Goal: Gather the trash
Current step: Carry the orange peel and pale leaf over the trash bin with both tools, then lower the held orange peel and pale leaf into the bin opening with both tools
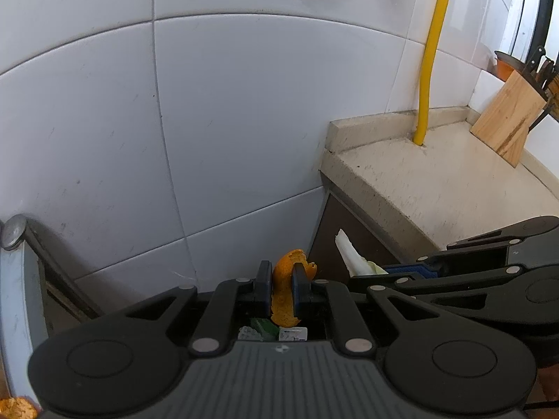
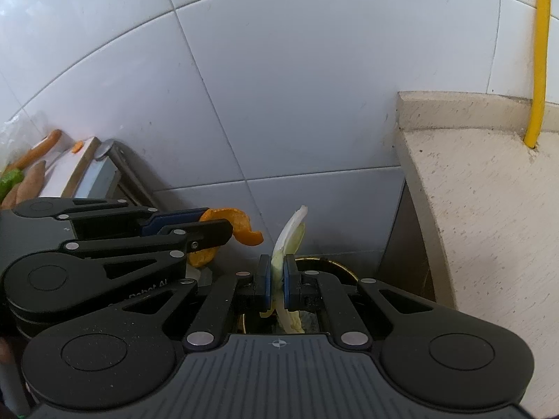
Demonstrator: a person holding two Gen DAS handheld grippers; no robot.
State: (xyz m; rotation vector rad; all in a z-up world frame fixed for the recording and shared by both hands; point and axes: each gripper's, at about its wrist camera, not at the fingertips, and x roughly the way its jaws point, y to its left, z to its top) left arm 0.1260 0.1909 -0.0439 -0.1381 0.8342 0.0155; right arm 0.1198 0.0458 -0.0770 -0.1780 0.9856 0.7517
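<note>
My left gripper (image 1: 282,279) is shut on a curled orange peel (image 1: 283,296), which sticks out above and below the pads. The same peel (image 2: 241,228) shows at the left of the right wrist view. My right gripper (image 2: 277,276) is shut on a pale green-white cabbage leaf (image 2: 291,230), also seen at the right of the left wrist view as the leaf (image 1: 353,255). Both grippers hang side by side over a dark bin opening (image 2: 325,265) with scraps of packaging (image 1: 279,331) inside, in the gap between wall and counter.
A beige stone counter (image 1: 436,174) rises on the right, with a yellow pipe (image 1: 429,63) and a wooden knife block (image 1: 506,118). White wall tiles (image 1: 227,122) stand close ahead. On the left is a metal rack (image 2: 104,171) and a board with carrots (image 2: 38,150).
</note>
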